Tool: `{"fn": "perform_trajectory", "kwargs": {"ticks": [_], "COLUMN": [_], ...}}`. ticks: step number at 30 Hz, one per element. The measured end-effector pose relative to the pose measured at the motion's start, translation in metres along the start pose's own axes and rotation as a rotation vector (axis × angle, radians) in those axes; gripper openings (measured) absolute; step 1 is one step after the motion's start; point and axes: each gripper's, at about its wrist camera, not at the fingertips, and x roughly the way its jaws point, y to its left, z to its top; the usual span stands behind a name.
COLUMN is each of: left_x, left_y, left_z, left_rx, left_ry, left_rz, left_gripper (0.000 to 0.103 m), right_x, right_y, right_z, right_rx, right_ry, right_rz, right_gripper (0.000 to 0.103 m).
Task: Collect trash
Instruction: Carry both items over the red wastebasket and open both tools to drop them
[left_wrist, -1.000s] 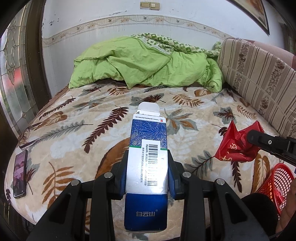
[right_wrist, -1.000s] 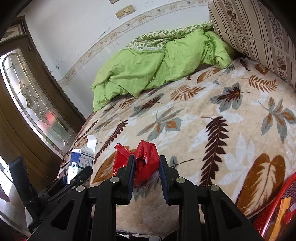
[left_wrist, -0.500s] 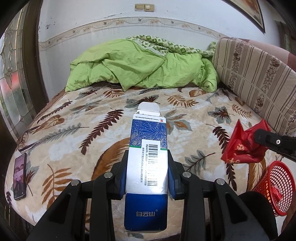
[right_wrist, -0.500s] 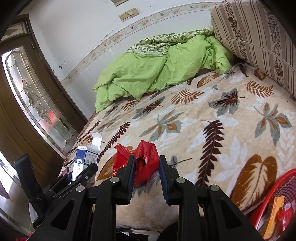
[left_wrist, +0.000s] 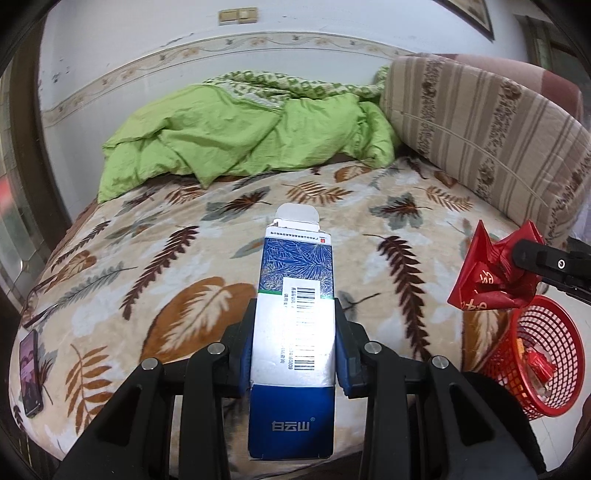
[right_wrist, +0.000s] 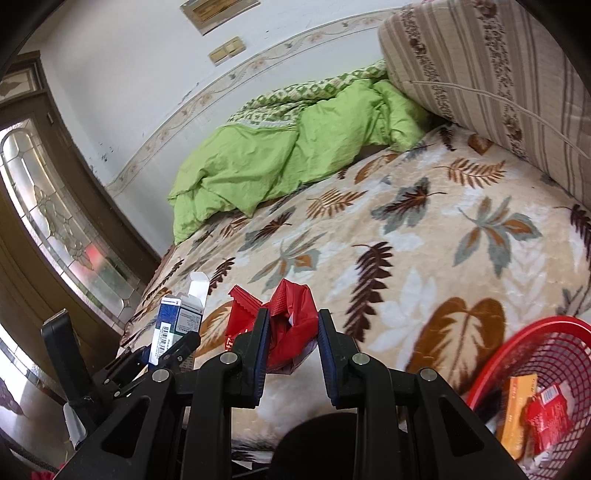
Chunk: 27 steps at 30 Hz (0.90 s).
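Step in hand: carrying two pieces of trash off the bed (left_wrist: 207, 280) toward the red mesh basket (left_wrist: 537, 354), judged from both loads being lifted and the basket lying to the right.
Left hand-held gripper (left_wrist: 294, 354): clamped on the blue and white carton (left_wrist: 295, 295), pads pressing its two long sides near the middle; the carton's open flap points forward, away from the gripper, and its dark blue end hangs back below the jaws.
Right hand-held gripper (right_wrist: 290, 345): clamped on the crumpled red wrapper (right_wrist: 291, 317), which bulges up and forward between the jaws.
Basket: on the floor, below and right of the right gripper and far right of the left one; an orange box (right_wrist: 517, 410) and a red packet (right_wrist: 546, 413) already lie inside.
Doing it well: bring the right gripper over the basket's mouth first, since it is the nearer, and part the jaws only once the wrapper hangs inside the rim.
Carton: long and stiff, so tip the flap end down into the basket before release; dropped flat it could bridge the rim.
Risk: the two grippers are close together, and crossing paths could knock a load loose.
Phone (left_wrist: 29, 373): at the bed's left edge, well left of the left gripper, probably not trash.
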Motion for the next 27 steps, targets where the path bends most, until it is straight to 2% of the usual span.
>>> {"fn": "perform_trajectory", "kwargs": {"ticks": [5,11,19,23,27], "left_x": [-0.001,-0.004,-0.007,-0.006,0.002], "left_y": [-0.021,-0.052,-0.113,-0.151,-0.195], "left_z": [0.003,0.012,0.028,0.029,0.021], "left_rx": [0.038,0.089,0.143,0.178,0.227], "left_ry": [-0.001,-0.005,0.058,0.121,0.220], "left_rz": [-0.036,-0.116,-0.363,-0.495,-0.639], "left_gripper": [0.034,0.034,0.034,0.034,0.036], "right_x": [-0.018,-0.048,-0.109,-0.140,-0.156], "right_y": [-0.016,-0.041,-0.089,-0.110,-0.124], "right_z": [0.002,0.002,-0.003,-0.008,-0.017], "right_rx": [0.029,0.064,0.145,0.175,0.186], "right_ry": [-0.030,-0.066,-0.115,-0.142,-0.144], "right_rz": [-0.025,-0.083,-0.237,-0.321,-0.402], "right_gripper": [0.027,0.027,0.026,0.026,0.027]}}
